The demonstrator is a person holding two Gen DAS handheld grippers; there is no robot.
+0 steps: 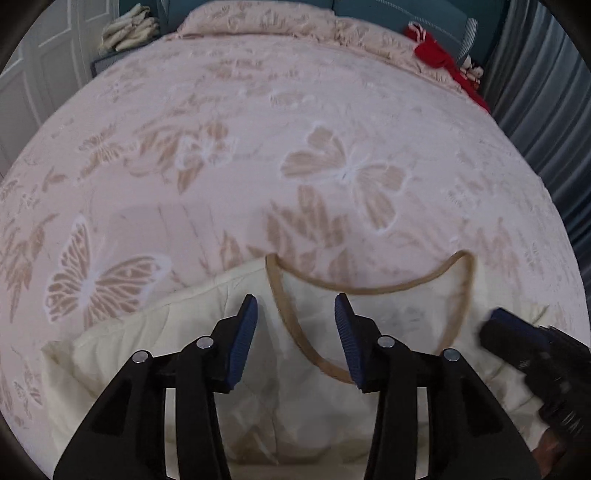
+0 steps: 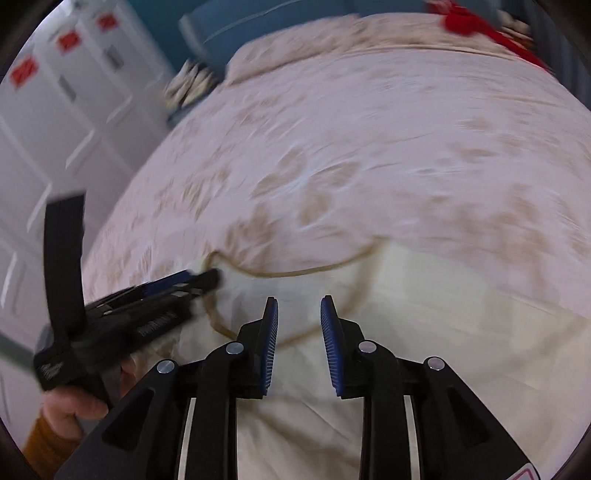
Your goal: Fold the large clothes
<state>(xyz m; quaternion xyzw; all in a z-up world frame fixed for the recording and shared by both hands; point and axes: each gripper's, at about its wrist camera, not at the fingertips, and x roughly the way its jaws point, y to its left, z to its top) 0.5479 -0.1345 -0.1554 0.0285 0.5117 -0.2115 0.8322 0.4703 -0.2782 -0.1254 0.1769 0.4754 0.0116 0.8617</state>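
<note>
A cream quilted garment (image 1: pixel 258 376) with tan trim around its neckline (image 1: pixel 369 290) lies on the bed's near edge; the right wrist view shows it too (image 2: pixel 424 332). My left gripper (image 1: pixel 295 310) hovers over the collar area, open, with nothing pinched between its blue pads. My right gripper (image 2: pixel 299 310) is open above the cloth just right of the neckline (image 2: pixel 295 273), its pads bare. Each gripper shows in the other's view: the right one (image 1: pixel 517 339) at the right edge, the left one (image 2: pixel 177 291) at the left, with a hand (image 2: pixel 74 402) on its handle.
The bed is covered by a pink bedspread (image 1: pixel 295 129) with tan butterflies. A red cloth (image 1: pixel 436 51) lies at its far right corner, and folded pale clothes (image 1: pixel 129 29) sit at the far left. White wardrobe doors (image 2: pixel 55 92) stand left and grey curtains (image 1: pixel 546 110) right.
</note>
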